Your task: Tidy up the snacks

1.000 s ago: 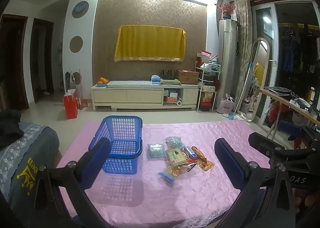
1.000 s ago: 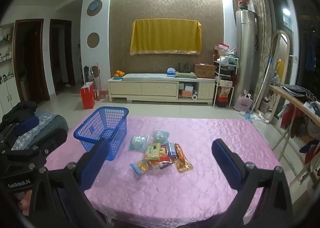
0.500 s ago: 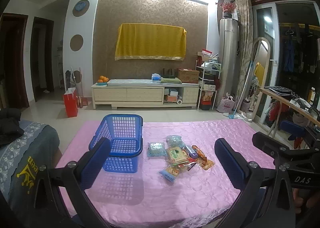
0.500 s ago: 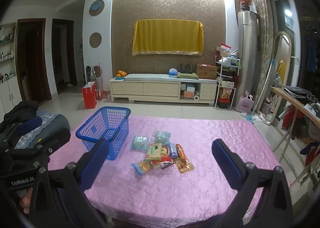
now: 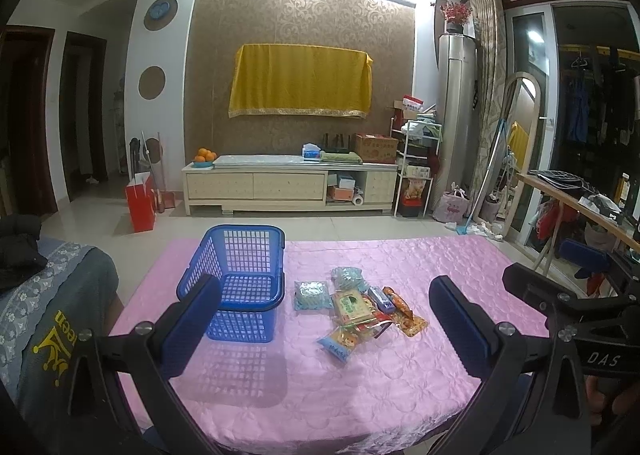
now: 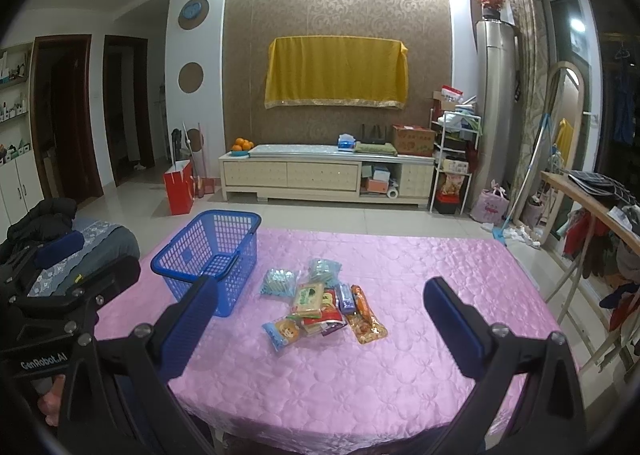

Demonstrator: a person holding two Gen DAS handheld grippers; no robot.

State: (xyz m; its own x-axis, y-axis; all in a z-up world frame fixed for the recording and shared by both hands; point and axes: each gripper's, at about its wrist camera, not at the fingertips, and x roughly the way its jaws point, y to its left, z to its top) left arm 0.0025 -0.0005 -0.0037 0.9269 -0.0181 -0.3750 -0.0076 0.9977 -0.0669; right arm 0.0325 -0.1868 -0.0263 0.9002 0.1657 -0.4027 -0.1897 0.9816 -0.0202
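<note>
Left wrist view: the left tool [image 5: 324,319] is held above the near edge of the table [image 5: 400,395], which is covered in a pink quilted satin cloth. Its two blue-padded fingers [image 5: 191,319] are spread wide with nothing between them. The right tool [image 6: 320,319] is in the same condition in its own view, jaws fully apart and empty, also over the near edge. Both are well apart from the goods, which suggests no pick has begun.

The blue perforated plastic basket [image 5: 244,279] stands upright on the table's left half, mouth up, and appears empty through its lattice. Just beside it to the right lies the loose pile of small packaged snacks [image 5: 356,307], several overlapping. Identifiable items: a pale blue-green clear pouch [image 5: 312,295] nearest the basket, a green-and-yellow flat packet [image 5: 352,305] on top of the heap, a blue cartoon-print packet [image 5: 340,343] at the near edge, and an orange crinkled wrapper [image 5: 404,313] on the right side.

Assessment: the basket sits next to the pile, probably so each transfer is short, and the left tool faces it more directly. The right tool frames the pile between its fingers, making it the likelier one to pick. Overlapping, slippery wrappers risk a double pick; the outlying blue cartoon packet looks the cleanest first target.
</note>
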